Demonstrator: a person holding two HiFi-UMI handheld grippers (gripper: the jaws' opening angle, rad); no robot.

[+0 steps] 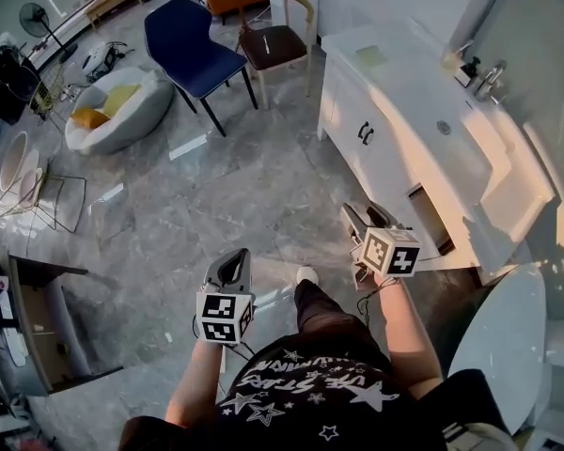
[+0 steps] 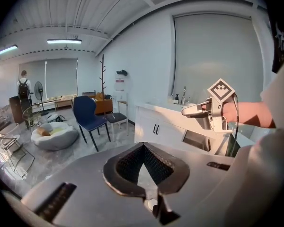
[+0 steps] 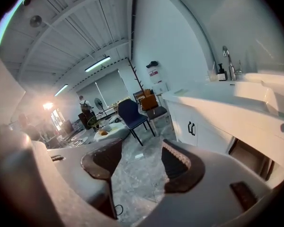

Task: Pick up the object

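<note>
Seen from above, both claws are over the grey floor (image 1: 216, 186): the left claw (image 1: 233, 267) out in the room, the right claw (image 1: 365, 218) just beside the white cabinet (image 1: 357, 120). Only the left gripper view shows that the left claw (image 2: 143, 146) is closed, its tips meeting on nothing. Only the right gripper view shows the right claw (image 3: 142, 157) wide open, with bare floor between the jaws. A person with a backpack (image 2: 23, 85) appears in the left gripper view alone. I cannot tell which object is to be picked up; neither claw holds anything. The small bottles (image 3: 221, 72) by the faucet (image 3: 227, 56) on the tabletop (image 3: 203, 91) are too small to identify.
</note>
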